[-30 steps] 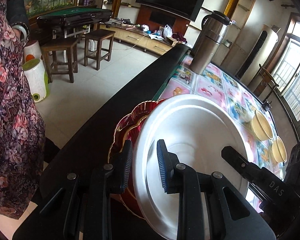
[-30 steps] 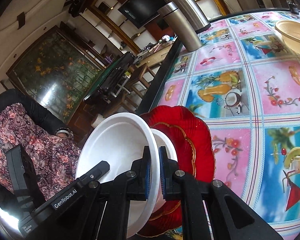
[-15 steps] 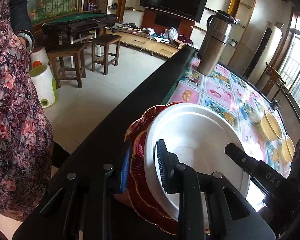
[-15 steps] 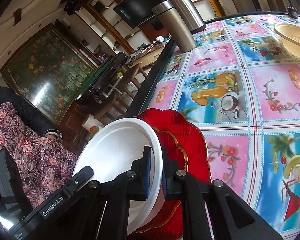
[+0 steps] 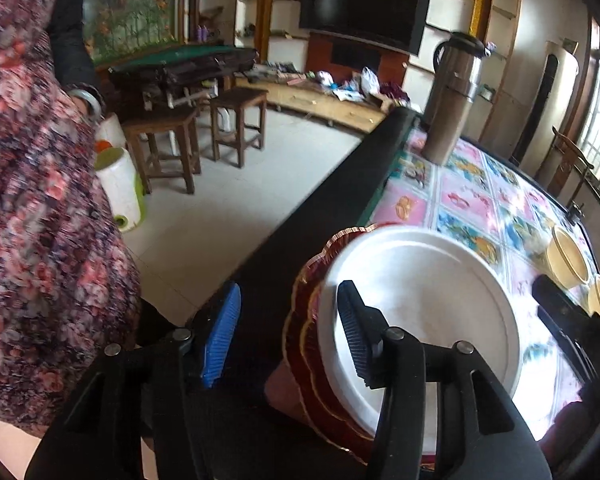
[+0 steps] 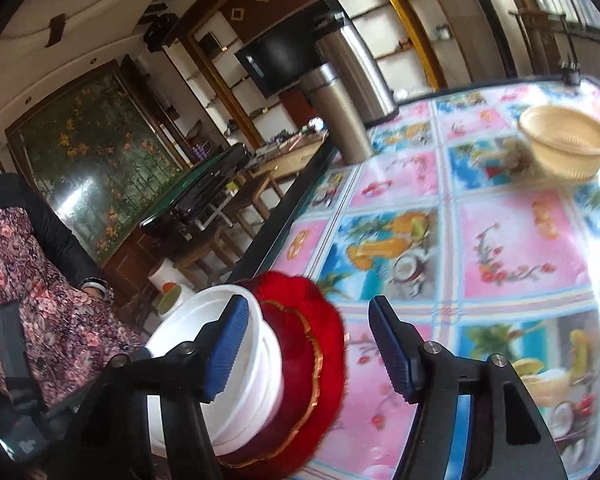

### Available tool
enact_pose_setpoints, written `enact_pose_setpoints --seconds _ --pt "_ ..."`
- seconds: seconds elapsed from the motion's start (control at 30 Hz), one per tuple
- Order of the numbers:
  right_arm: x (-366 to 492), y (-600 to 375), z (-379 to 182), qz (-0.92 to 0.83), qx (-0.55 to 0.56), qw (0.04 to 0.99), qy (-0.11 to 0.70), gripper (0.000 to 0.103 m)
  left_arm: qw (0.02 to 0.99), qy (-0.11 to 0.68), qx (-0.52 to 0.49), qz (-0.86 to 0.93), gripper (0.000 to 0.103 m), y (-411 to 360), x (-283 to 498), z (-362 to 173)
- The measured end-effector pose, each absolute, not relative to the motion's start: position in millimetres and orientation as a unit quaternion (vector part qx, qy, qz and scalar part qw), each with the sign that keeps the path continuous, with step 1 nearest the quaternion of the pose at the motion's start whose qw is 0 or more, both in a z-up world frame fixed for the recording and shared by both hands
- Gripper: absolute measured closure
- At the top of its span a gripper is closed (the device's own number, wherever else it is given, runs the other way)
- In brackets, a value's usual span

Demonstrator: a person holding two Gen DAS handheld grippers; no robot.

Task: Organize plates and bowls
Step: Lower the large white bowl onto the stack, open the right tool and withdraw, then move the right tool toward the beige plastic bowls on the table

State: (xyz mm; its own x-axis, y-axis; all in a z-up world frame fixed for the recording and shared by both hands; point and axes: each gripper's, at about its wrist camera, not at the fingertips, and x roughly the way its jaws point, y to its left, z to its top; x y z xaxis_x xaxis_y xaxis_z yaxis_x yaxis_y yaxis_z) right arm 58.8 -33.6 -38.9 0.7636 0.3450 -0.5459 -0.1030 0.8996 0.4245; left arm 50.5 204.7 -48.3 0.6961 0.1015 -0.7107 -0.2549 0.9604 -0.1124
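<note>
- Left wrist view: your left gripper (image 5: 290,334) stands wide, gripping nothing; its right finger lies over the white bowl's (image 5: 428,312) rim, its left finger sits out past the worktop (image 5: 464,200) edge.
- White bowl sits on the red plates (image 5: 304,344), a scalloped stack with gold trim, at the worktop's near corner by the dark edge band.
- Two cream bowls (image 5: 566,256) sit side by side farther along the worktop, well apart from the stack.
- Steel thermos (image 5: 452,100) stands upright at the far end of the worktop.
- Right wrist view: your right gripper (image 6: 306,346) is also spread wide and holds nothing; the left finger overlaps the white bowl (image 6: 236,364), the right finger hangs over bare patterned cloth.
- Red plates (image 6: 320,352) show beneath and beside the bowl from this side; the stack looks tilted in this view, though lens distortion makes that uncertain.
- One cream bowl (image 6: 566,146) is in sight here, upright, blurred, near the far side of the worktop (image 6: 512,240).
- Floral sleeve (image 5: 40,216) of a person fills the left of both views.
</note>
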Motion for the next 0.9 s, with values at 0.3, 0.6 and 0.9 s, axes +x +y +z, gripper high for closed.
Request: enact_pose_setpoints --seconds 0.3,0.6,0.9 --pt "42 -62 -21 0.082 0.136 0.947 0.28 0.034 0.932 0.345 -0.097 0.061 0.045 188 26 -21" --pt "35 -94 -21 0.066 0.15 0.947 0.275 0.034 0.93 0.366 -0.032 0.02 0.041 138 25 -39" --pt "31 -113 -21 0.059 0.163 0.948 0.266 0.034 0.92 0.39 -0.038 0.025 0.041 129 33 -49"
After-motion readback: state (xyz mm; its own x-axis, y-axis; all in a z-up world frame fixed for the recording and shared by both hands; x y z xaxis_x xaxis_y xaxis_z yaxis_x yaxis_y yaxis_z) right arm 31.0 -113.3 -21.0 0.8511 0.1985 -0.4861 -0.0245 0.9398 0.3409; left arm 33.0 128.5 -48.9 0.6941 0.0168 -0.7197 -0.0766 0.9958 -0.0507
